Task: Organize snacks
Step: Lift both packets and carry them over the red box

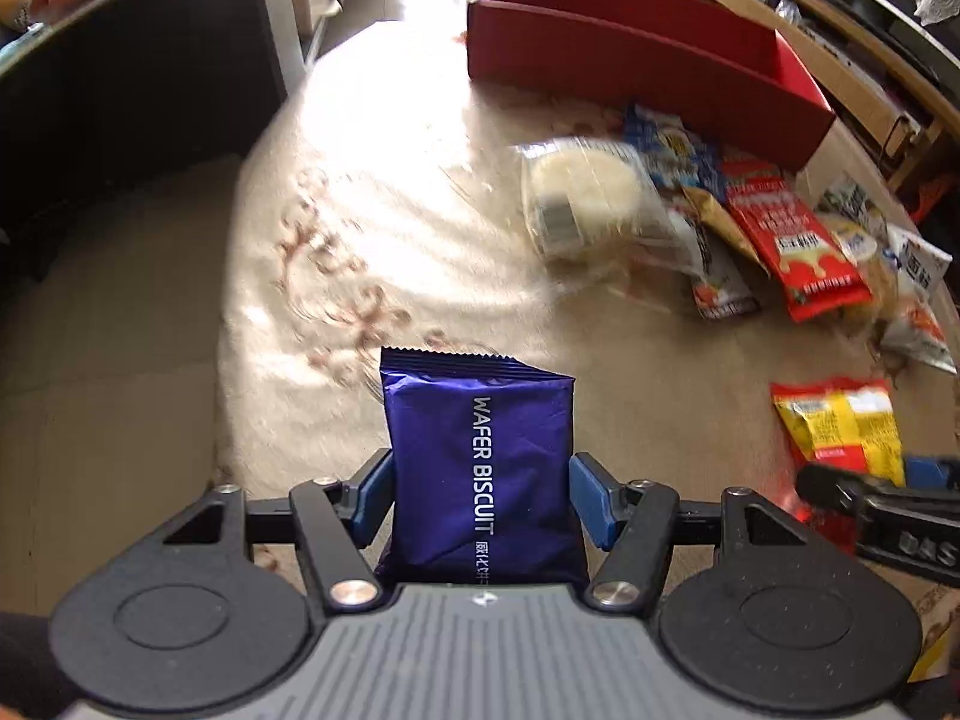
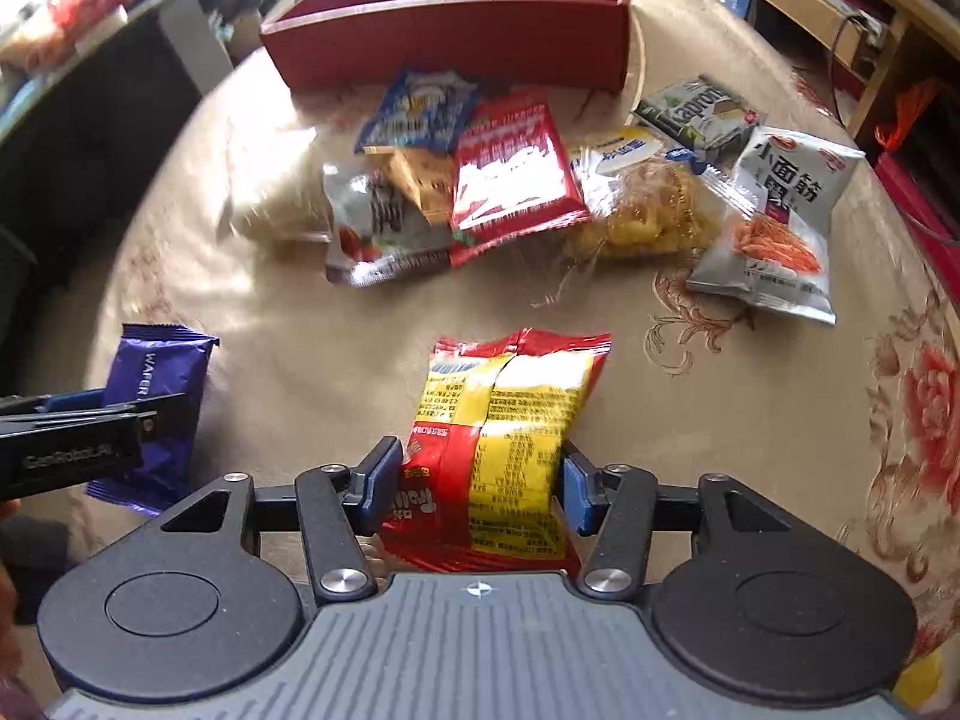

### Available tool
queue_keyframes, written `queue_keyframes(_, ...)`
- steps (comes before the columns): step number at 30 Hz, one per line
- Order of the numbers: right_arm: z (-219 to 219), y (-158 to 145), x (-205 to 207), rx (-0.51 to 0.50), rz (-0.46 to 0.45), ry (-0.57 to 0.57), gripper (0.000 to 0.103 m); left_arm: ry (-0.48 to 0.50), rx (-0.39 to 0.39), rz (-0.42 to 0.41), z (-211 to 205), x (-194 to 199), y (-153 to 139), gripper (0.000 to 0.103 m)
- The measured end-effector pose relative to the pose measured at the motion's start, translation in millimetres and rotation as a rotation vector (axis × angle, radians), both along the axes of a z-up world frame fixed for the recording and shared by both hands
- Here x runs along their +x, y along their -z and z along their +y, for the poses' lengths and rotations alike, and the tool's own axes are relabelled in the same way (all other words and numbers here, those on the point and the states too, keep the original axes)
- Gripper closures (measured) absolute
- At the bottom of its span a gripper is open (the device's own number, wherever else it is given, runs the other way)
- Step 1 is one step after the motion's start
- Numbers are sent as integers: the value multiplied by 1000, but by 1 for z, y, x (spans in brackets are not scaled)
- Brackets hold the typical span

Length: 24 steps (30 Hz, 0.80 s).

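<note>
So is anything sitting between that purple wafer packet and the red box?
Nothing visible. The purple wafer packet is gripped by the left gripper; bare tablecloth leads to the red box, with the loose snacks off right.

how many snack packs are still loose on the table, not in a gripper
7, maybe more hidden: clear bun pack, silver pack, blue pack, big red pack, yellow snack bag, Kaproni pack, grey noodle pack. They overlap before the red box.

Each gripper, the left gripper (image 1: 482,501) and the right gripper (image 2: 480,489), has a grey ribbed body, two black round discs at the lower corners, black link arms with silver screws, and blue finger pads (image 1: 373,495). A small compass-like mark sits at top centre of the body.
</note>
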State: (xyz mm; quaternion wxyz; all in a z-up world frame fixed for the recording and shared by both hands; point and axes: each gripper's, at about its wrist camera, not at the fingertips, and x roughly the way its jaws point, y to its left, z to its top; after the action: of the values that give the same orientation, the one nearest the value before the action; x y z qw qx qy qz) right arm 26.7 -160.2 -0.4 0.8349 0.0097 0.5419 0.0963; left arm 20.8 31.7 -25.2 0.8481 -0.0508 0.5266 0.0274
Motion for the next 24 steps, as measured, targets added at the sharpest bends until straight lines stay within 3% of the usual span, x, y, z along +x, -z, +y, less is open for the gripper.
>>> queue_keyframes(2,6,5,5,-32,0,-10,35,9,29,-4,-4,-1,3,46)
queue_keyframes(4,8,8,8,-33,-7,0,26,7,29,4,-4,1,7,46)
queue_keyframes(6,9,14,9,-32,1,9,9,16,5,-7,-3,4,10,45)
queue_keyframes(8,10,19,7,-37,-10,-4,5,19,-10,-10,0,6,12,43)
queue_keyframes(10,12,21,4,-49,-29,1,8,32,-18,-7,1,8,12,42)
queue_keyframes(12,16,19,2,-86,-49,-11,28,52,-3,-9,-2,6,13,41)
queue_keyframes(14,18,14,-2,-117,-74,-27,41,69,26,-16,-6,4,13,40)
queue_keyframes(19,12,7,-13,-104,-73,-17,44,35,-2,-22,3,0,5,46)
queue_keyframes(24,9,-17,-17,-60,-145,-13,45,49,-15,-75,1,-4,-19,46)
